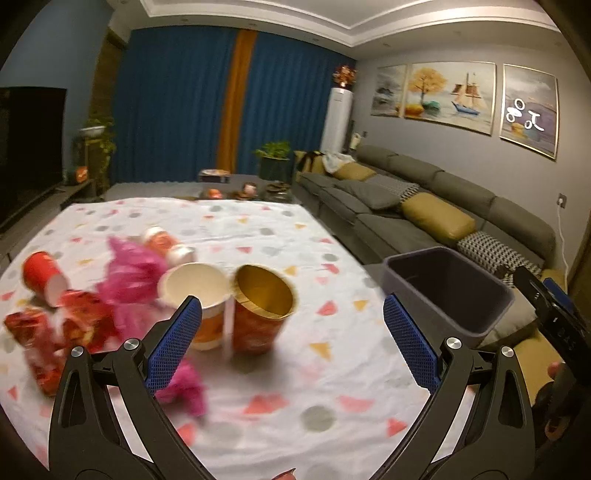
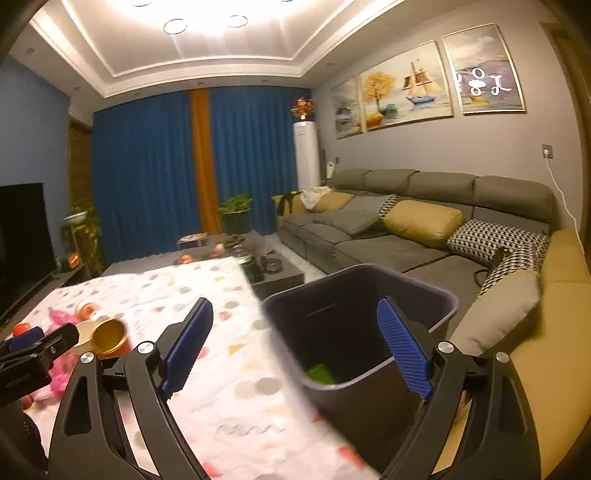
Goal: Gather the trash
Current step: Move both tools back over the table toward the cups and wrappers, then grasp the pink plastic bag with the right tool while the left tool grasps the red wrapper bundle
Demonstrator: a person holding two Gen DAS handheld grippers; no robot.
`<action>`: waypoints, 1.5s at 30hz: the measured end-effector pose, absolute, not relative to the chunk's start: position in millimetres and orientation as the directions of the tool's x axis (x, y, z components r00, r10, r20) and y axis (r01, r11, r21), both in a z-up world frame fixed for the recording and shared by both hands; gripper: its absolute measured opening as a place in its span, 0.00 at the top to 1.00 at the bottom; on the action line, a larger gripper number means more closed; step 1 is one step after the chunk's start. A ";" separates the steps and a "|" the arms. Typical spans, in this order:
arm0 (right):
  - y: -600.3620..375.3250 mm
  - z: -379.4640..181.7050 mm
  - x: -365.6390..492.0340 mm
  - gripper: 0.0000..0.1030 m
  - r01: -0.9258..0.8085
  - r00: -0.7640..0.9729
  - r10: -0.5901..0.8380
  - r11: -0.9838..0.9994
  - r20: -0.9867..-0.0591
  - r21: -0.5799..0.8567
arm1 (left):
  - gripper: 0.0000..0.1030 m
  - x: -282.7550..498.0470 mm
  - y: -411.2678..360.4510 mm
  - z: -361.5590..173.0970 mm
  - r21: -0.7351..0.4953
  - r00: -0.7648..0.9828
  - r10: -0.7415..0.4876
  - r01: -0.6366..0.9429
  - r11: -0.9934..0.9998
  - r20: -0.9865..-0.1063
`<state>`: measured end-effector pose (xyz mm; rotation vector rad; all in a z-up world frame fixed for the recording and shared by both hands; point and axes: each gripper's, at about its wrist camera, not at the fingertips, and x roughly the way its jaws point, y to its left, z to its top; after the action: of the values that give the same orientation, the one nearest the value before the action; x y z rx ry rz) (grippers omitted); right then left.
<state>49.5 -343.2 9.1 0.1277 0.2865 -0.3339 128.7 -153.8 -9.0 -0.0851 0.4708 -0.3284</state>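
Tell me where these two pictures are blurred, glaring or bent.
Left wrist view: the trash on the tablecloth is smeared, worst around the pink wrapper and red cup; walls bow from the fisheye. Right wrist view: ceiling lights blow out white, the table edge and bin rim are soft, and glare spots mark the right painting.
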 end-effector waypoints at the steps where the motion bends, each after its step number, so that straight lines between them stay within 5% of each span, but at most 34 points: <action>1: -339.0 7.9 48.8 0.15 0.329 0.908 -0.294 0.941 -0.298 0.076 | 0.06 125.1 -146.0 -10.8 -0.149 0.845 -0.316 0.279 0.949 -0.431; 32: -141.8 -33.8 85.7 0.15 -0.065 0.917 0.081 0.996 -0.391 0.055 | 0.06 76.4 67.7 -28.7 -0.135 0.902 0.051 -0.120 0.983 -0.429; 45: -97.6 -52.4 132.0 0.32 -0.125 0.867 0.126 0.992 -0.483 0.034 | 0.06 96.1 101.1 -33.4 -0.140 0.893 0.087 -0.165 0.976 -0.442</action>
<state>132.0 -97.6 -52.4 0.0012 0.5053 0.1312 96.1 101.1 -33.4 -0.1759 0.4492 0.1313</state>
